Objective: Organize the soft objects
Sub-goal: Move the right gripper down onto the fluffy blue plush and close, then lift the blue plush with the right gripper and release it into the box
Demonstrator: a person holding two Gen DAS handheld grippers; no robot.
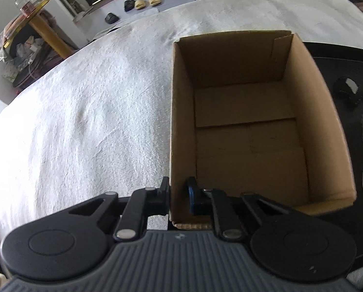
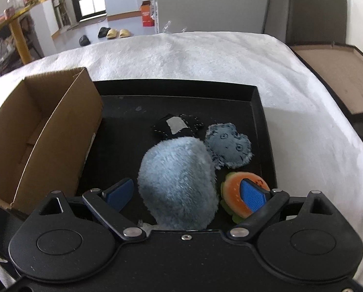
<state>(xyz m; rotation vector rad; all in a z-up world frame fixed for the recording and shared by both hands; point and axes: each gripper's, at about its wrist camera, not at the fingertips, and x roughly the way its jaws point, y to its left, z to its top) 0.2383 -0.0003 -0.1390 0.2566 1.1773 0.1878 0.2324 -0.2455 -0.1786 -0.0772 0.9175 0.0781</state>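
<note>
An empty open cardboard box (image 1: 249, 126) stands on the bed beside a black tray (image 2: 257, 102); it also shows in the right wrist view (image 2: 35, 131). My left gripper (image 1: 179, 197) is shut on the box's near left wall, one finger outside, one inside. My right gripper (image 2: 188, 194) is open, its fingers on either side of a fluffy light-blue plush (image 2: 179, 182) in the tray. Beside that lie a grey-blue plush (image 2: 227, 146), a black fabric toy (image 2: 176, 126) and an orange-and-green plush (image 2: 235, 194), partly behind my right finger.
A white fuzzy blanket (image 1: 96, 112) covers the bed. A brown cabinet (image 2: 337, 80) stands right of the bed. On the floor beyond are slippers (image 2: 113, 32), an orange box (image 2: 147, 15) and a cluttered yellow table (image 1: 35, 22).
</note>
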